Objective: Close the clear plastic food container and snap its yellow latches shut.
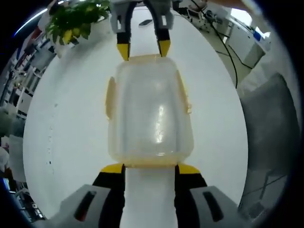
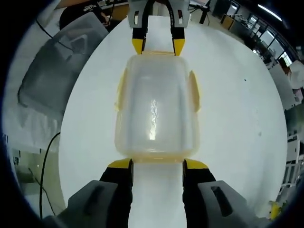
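Container (image 1: 149, 111) sits lidded on the desk (image 1: 66, 123), light, slick, thin-walled; left gripper (image 1: 149, 168) and right gripper (image 2: 156, 164) spread open at opposite ends, best pressing yellow latches (image 1: 110, 97).

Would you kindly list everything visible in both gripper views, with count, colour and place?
Clear plastic food container: one, transparent with yellow latches on its sides, lid on, mid-table between the two grippers.
Round table: one, white, under the container.
Potted plant: one, green with yellow bits, at the table's far edge in the left gripper view.
Cable: one, black, beside the table in the right gripper view.
Left gripper: yellow-tipped jaws apart, at the container's end.
Right gripper: likewise, opposite end.
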Motion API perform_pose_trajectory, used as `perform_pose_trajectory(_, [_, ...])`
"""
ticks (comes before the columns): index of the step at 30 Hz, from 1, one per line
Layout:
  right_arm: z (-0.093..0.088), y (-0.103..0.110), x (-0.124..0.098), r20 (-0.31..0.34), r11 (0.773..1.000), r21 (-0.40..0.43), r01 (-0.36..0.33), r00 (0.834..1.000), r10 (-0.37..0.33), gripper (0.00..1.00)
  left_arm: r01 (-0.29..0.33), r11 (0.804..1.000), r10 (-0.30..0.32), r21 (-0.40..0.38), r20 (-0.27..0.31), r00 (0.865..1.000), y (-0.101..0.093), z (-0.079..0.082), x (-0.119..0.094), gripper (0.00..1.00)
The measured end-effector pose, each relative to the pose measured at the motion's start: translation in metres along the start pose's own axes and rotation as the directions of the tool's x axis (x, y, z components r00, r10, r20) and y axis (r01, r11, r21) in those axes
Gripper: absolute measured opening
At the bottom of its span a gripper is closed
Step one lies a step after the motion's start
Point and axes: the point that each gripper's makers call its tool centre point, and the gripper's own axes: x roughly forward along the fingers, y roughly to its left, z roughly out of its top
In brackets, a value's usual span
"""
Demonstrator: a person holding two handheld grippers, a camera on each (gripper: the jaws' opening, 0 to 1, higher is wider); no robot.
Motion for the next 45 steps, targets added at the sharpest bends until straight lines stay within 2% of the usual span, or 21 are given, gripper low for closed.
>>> perform_pose_trajectory(7, [-0.006,0.001,0.011,-0.014,1.0,0.024,0.012,1.0,-0.011,0.39,-0.001,1.0,0.001,0.01,0.009,1.0,0.001,-0.004,0.003,0.35])
perform_pose_trajectory(10, [-0.02,0.009,0.02,-0.047,0.998,0.058,-0.007,0.999,0.01,0.41,0.035,0.996,-0.037,-0.082,-0.025,0.999,-0.006,-0.019,0.009,0.36])
perform_pose_trajectory(17, [-0.042,0.02,0.024,-0.037,0.981,0.196,-0.018,0.999,0.025,0.38,0.083,0.959,-0.076,-0.269,0.036,0.996,-0.017,-0.032,0.014,0.38])
perform_pose_trajectory(19, [-0.047,0.017,0.023,-0.025,0.966,0.258,0.011,1.0,-0.005,0.36,0.128,0.914,-0.092,-0.385,0.111,0.99,-0.022,-0.027,0.011,0.38])
perform_pose_trajectory(20, [-0.051,0.011,0.022,-0.016,0.95,0.309,0.053,0.999,-0.051,0.36,0.184,0.844,-0.094,-0.503,0.199,0.975,-0.023,-0.018,0.007,0.39])
perform_pose_trajectory(21, [-0.051,0.011,0.022,0.0,0.94,0.336,0.053,0.998,-0.056,0.38,0.228,0.799,-0.089,-0.557,0.265,0.96,-0.022,-0.012,0.004,0.44])
perform_pose_trajectory(22, [-0.051,0.014,0.022,0.036,0.925,0.379,0.032,0.998,-0.049,0.41,0.255,0.727,-0.051,-0.637,0.321,0.946,-0.016,-0.01,-0.001,0.47])
perform_pose_trajectory(23, [-0.051,0.014,0.021,0.053,0.911,0.41,0.026,0.997,-0.052,0.42,0.274,0.683,-0.046,-0.677,0.335,0.941,-0.016,-0.013,-0.004,0.48])
perform_pose_trajectory(26, [-0.061,0.01,0.014,0.064,0.864,0.501,0.043,0.994,-0.086,0.4,0.301,0.443,-0.011,-0.844,0.331,0.944,-0.014,-0.034,-0.015,0.45])
perform_pose_trajectory(28, [-0.069,0.007,0.008,0.058,0.819,0.571,0.059,0.992,-0.112,0.36,0.36,0.347,-0.004,-0.866,0.382,0.924,-0.016,-0.034,-0.023,0.45])
perform_pose_trajectory(29, [-0.071,0.003,0.004,0.07,0.788,0.613,0.064,0.988,-0.135,0.36,0.41,0.309,-0.01,-0.858,0.428,0.904,-0.019,-0.031,-0.03,0.44])
perform_pose_trajectory(30, [-0.072,0.0,0.001,0.082,0.76,0.647,0.061,0.985,-0.149,0.37,0.426,0.289,0.018,-0.858,0.449,0.893,-0.016,-0.029,-0.034,0.42])
perform_pose_trajectory(31, [-0.071,-0.004,-0.005,0.11,0.71,0.702,0.046,0.979,-0.172,0.38,0.44,0.252,0.063,-0.862,0.468,0.881,-0.012,-0.026,-0.04,0.4])
perform_pose_trajectory(33, [-0.068,-0.006,-0.012,0.146,0.647,0.763,0.005,0.973,-0.18,0.35,0.476,0.228,0.088,-0.849,0.505,0.858,-0.01,-0.018,-0.048,0.39])
perform_pose_trajectory(35, [-0.053,-0.012,-0.023,0.238,0.551,0.83,-0.084,0.947,-0.214,0.33,0.516,0.175,0.093,-0.839,0.536,0.839,-0.011,-0.006,-0.054,0.39])
perform_pose_trajectory(36, [-0.043,-0.016,-0.03,0.298,0.501,0.853,-0.149,0.926,-0.232,0.34,0.521,0.158,0.097,-0.839,0.538,0.838,-0.01,-0.002,-0.055,0.39])
perform_pose_trajectory(37, [-0.037,-0.018,-0.035,0.331,0.472,0.862,-0.186,0.912,-0.244,0.34,0.509,0.176,0.096,-0.843,0.529,0.843,-0.01,-0.001,-0.055,0.39])
perform_pose_trajectory(39, [-0.024,-0.017,-0.044,0.392,0.416,0.87,-0.266,0.885,-0.253,0.32,0.483,0.175,0.109,-0.858,0.505,0.856,-0.007,0.005,-0.055,0.39])
perform_pose_trajectory(41, [-0.008,-0.019,-0.053,0.468,0.366,0.859,-0.357,0.839,-0.278,0.33,0.451,0.171,0.127,-0.876,0.474,0.872,-0.002,0.008,-0.052,0.39])
perform_pose_trajectory(43, [0.006,-0.021,-0.061,0.526,0.29,0.846,-0.448,0.792,-0.31,0.35,0.457,0.129,0.152,-0.88,0.473,0.868,0.003,0.014,-0.052,0.39])
perform_pose_trajectory(45, [0.014,-0.023,-0.067,0.556,0.26,0.83,-0.493,0.76,-0.336,0.35,0.455,0.102,0.153,-0.885,0.466,0.871,0.005,0.016,-0.05,0.39])
